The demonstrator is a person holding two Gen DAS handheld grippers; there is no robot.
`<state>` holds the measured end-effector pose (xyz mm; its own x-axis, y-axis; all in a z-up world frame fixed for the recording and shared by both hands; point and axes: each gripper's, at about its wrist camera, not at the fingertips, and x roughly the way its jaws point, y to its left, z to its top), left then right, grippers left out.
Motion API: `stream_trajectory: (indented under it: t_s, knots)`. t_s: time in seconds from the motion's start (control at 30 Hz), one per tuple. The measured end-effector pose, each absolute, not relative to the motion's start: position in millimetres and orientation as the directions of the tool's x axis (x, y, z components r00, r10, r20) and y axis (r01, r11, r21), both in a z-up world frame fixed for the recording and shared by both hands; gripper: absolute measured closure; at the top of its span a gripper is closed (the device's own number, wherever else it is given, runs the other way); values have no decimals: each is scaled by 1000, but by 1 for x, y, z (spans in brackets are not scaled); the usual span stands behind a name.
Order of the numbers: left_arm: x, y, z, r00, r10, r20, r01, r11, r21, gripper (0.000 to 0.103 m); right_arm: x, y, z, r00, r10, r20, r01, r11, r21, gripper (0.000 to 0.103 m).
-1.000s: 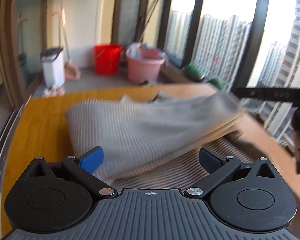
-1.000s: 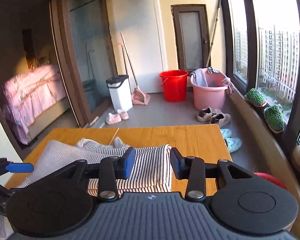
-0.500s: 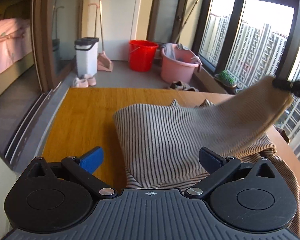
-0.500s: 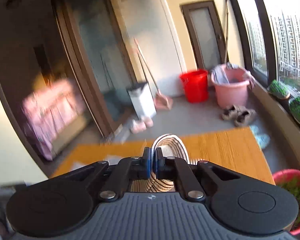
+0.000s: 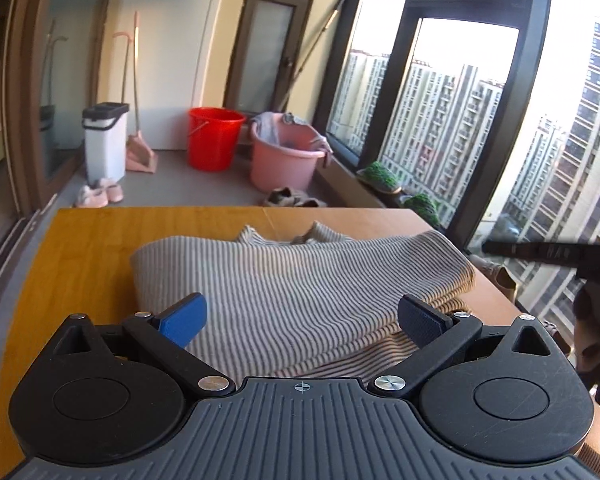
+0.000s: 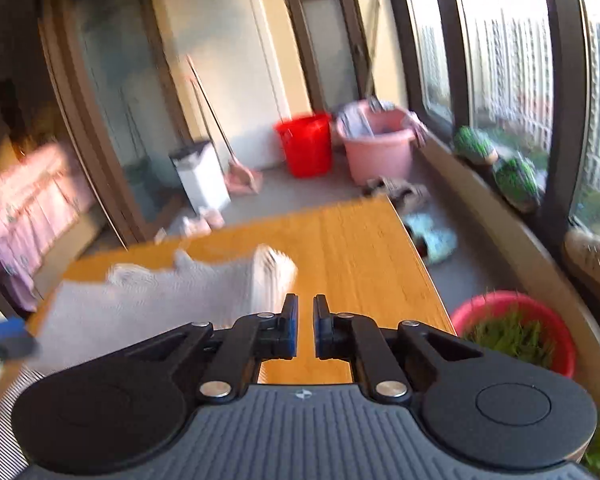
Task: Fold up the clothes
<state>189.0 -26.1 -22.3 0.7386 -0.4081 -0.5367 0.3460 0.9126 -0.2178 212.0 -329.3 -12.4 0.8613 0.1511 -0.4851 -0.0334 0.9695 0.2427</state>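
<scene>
A grey-and-white striped garment (image 5: 300,292) lies folded over on the wooden table (image 5: 88,248), its collar toward the far edge. My left gripper (image 5: 302,320) is open and empty, low over the garment's near edge. In the right wrist view the garment (image 6: 160,300) is blurred, to the left of my right gripper (image 6: 305,326). The right gripper's jaws stand a small gap apart with nothing between them, above bare table beside the garment's right fold. The right gripper also shows in the left wrist view (image 5: 540,254) as a dark bar off the table's right side.
Beyond the table's far edge stand a red bucket (image 5: 214,138), a pink tub (image 5: 286,152), a white bin (image 5: 105,142) and shoes on the floor. Windows run along the right. A red pot of grass (image 6: 516,330) sits by the table's right edge.
My right gripper let go of the garment's lifted edge and pulled away to the right. The raised flap now lies flat on the garment. The left gripper stayed open.
</scene>
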Motion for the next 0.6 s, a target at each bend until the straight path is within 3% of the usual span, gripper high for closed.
stream_trajectory:
  t_s: [0.1,0.13,0.27,0.6]
  knots:
    - [195,-30,-39,719,-392,-574,326,920,-219,0,213,-307,-8,860,286,-423,-147,932,332,69]
    - [195,-31,-44,719,-388,-577,330,921,-209,0,217,-298,-15,843,319,-433,-169,921,350,67]
    - [189,-35,-55,718,-389,-577,372,915,-154,0,238,-273,-58,777,325,-539,-146,926,348,67]
    - [187,-40,-56,725,-369,-581,371,921,-122,0,220,-277,-66,804,313,-506,-145,928,343,68]
